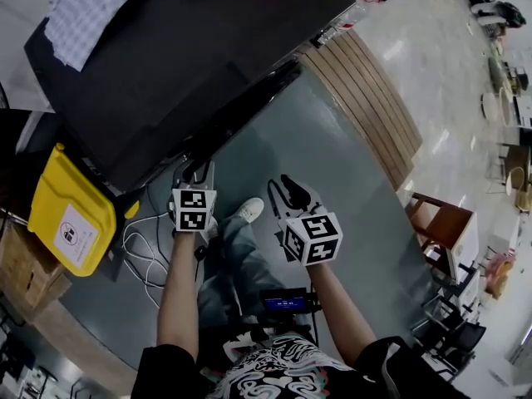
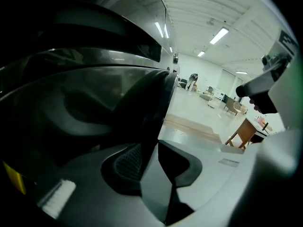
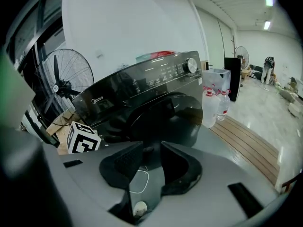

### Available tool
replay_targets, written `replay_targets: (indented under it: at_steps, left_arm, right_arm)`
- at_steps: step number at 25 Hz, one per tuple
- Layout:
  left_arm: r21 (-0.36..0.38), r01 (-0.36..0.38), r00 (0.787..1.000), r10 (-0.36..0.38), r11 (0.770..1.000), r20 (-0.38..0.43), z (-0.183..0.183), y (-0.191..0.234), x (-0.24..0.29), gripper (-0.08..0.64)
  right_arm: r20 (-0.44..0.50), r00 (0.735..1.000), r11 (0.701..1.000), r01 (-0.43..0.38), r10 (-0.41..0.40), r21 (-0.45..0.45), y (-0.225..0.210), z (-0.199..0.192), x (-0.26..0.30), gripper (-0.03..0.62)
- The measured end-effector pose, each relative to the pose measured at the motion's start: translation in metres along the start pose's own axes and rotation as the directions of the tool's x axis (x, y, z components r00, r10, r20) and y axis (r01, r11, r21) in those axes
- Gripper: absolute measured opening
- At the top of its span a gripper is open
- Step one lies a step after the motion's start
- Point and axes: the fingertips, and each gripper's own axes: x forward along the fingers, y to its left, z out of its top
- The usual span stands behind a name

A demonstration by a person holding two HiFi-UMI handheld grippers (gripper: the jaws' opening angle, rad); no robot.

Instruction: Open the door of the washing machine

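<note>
The black washing machine fills the upper left of the head view; in the right gripper view it stands ahead with its round dark door closed. My left gripper reaches low against the machine's front. In the left gripper view the door's curved dark rim comes down right at the tips of my left gripper; a gap shows between the jaws and I see no pad pressing. My right gripper hangs beside it over the floor, and there my right gripper is open and empty.
A yellow bin stands left of the machine, and white cables lie on the grey floor. A checked cloth lies on the machine's top. Water bottles and a wooden strip are on the right, a fan behind.
</note>
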Motion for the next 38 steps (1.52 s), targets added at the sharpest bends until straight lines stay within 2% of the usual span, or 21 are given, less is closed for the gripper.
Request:
replay_targets:
  at_steps: [5,14,17,20,26,30,32,34,35,38]
  left_arm:
    - [0.028,0.001,1.0,0.0,1.0,-0.018,-0.002,0.001,-0.001,0.086]
    - [0.03,0.0,0.999,0.001,1.0,-0.042,-0.003,0.001,-0.002,0.078]
    - [0.034,0.06,0.995,-0.057,0.998,-0.08,-0.007,-0.008,-0.003,0.074]
    - [0.084,0.121,0.987,-0.111,0.989,-0.112,-0.016,-0.034,-0.005,0.064]
    - [0.127,0.251,0.962,-0.233,0.96,-0.141,-0.028,-0.101,-0.009,0.074]
    - [0.087,0.326,0.941,-0.314,0.942,-0.123,-0.034,-0.135,-0.018,0.078]
    - [0.07,0.342,0.936,-0.333,0.937,-0.114,-0.037,-0.138,-0.025,0.095]
    - [0.038,0.321,0.944,-0.317,0.946,-0.092,-0.039,-0.129,-0.031,0.095]
    - [0.009,0.302,0.951,-0.301,0.953,-0.072,-0.038,-0.123,-0.034,0.094]
    - [-0.062,0.245,0.968,-0.247,0.968,-0.036,-0.037,-0.102,-0.042,0.086]
  right_arm:
    - [-0.006,1.0,1.0,-0.024,0.024,0.011,0.003,-0.001,0.005,0.084]
    - [-0.056,0.996,0.998,-0.064,0.065,0.023,0.018,-0.007,0.02,0.086]
    - [-0.073,0.994,0.996,-0.076,0.079,0.045,0.024,-0.01,0.027,0.087]
    - [-0.086,0.992,0.993,-0.084,0.092,0.087,0.029,-0.013,0.035,0.087]
    - [-0.101,0.995,0.995,-0.018,0.027,0.094,0.019,-0.013,0.043,0.152]
    - [-0.139,0.99,0.992,0.051,-0.035,0.115,0.004,-0.024,0.048,0.231]
    - [-0.143,0.988,0.991,0.078,-0.062,0.113,-0.001,-0.028,0.054,0.242]
    - [-0.13,0.986,0.992,0.112,-0.105,0.052,-0.008,-0.031,0.057,0.205]
    - [-0.119,0.986,0.993,0.118,-0.114,0.023,-0.011,-0.033,0.057,0.212]
    - [-0.117,0.987,0.994,0.112,-0.11,0.01,-0.019,-0.039,0.049,0.202]
